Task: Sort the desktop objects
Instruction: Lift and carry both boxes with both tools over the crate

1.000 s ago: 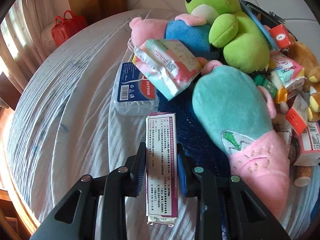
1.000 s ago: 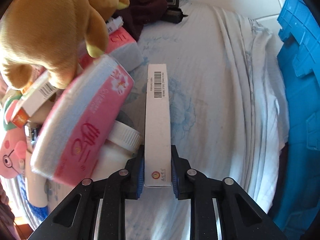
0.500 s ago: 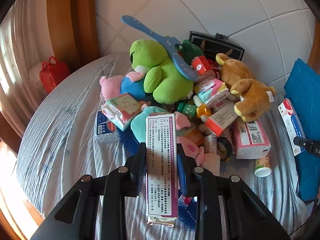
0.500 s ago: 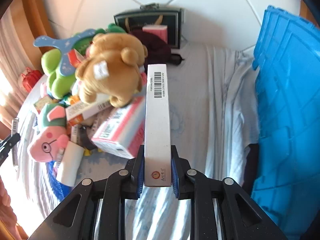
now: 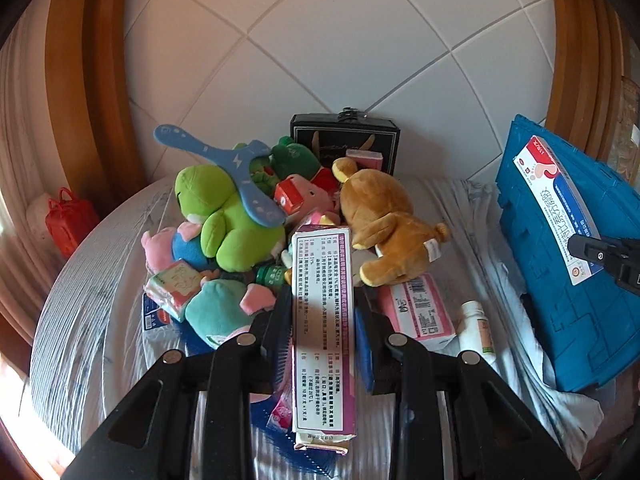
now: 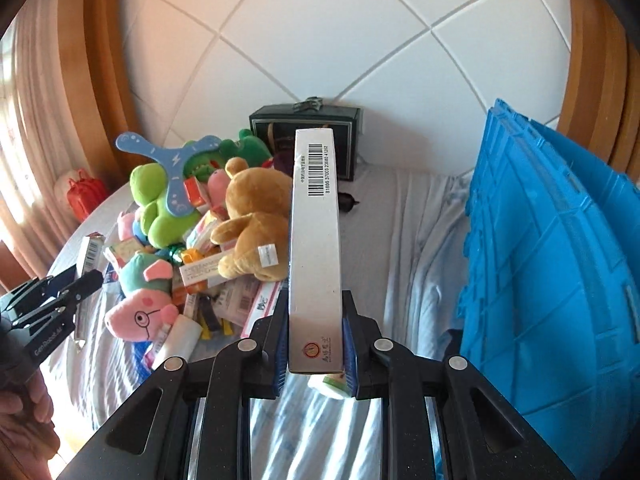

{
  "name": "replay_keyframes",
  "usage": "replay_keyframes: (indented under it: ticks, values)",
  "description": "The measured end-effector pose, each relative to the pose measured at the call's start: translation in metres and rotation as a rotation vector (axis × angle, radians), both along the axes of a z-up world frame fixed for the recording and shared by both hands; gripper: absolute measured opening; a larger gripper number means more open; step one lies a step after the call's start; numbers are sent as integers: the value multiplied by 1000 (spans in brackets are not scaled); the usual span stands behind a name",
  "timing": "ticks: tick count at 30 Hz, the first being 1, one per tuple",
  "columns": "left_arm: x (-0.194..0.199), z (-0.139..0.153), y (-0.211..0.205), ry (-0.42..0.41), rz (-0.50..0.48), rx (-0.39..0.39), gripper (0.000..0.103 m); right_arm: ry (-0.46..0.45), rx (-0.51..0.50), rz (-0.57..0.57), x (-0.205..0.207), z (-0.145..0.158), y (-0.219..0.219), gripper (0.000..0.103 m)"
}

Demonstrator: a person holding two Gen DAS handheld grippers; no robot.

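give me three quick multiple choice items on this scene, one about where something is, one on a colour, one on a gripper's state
1. Where does the blue crate stand relative to the pile of toys?
A. to its right
B. to its left
C. on top of it

2. What colour is the frog plush?
A. brown
B. green
C. red

3. What is the right gripper doing?
A. hanging open and empty
B. gripping a plush bear
C. clamped on a narrow barcoded box

Answers:
1. A, since both wrist views show the crate at the right edge of the bed and the pile left of it.
2. B, since its body is bright green, next to the brown bear.
3. C, since its jaws press both sides of the barcoded box; the left gripper likewise holds a purple-edged box.
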State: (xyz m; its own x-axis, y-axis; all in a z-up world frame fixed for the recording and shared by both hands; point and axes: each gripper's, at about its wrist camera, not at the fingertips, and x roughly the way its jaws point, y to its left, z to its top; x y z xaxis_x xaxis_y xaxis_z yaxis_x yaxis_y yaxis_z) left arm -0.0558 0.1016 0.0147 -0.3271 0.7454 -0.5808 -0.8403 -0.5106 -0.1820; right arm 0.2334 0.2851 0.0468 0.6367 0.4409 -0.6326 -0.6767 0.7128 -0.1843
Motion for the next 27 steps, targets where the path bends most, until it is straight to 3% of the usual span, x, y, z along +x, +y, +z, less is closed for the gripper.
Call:
replay_keyframes:
  ticks: [9, 16, 27]
  values:
    - [51, 59, 40, 32, -133, 102, 27, -136, 79, 3, -15, 64, -37, 22]
    - [106, 112, 78, 77, -242, 166, 27, -212, 135, -61, 0, 113, -91, 22]
    - [194, 209, 167, -17, -445, 251, 27, -306, 136, -212, 70, 194, -193, 22]
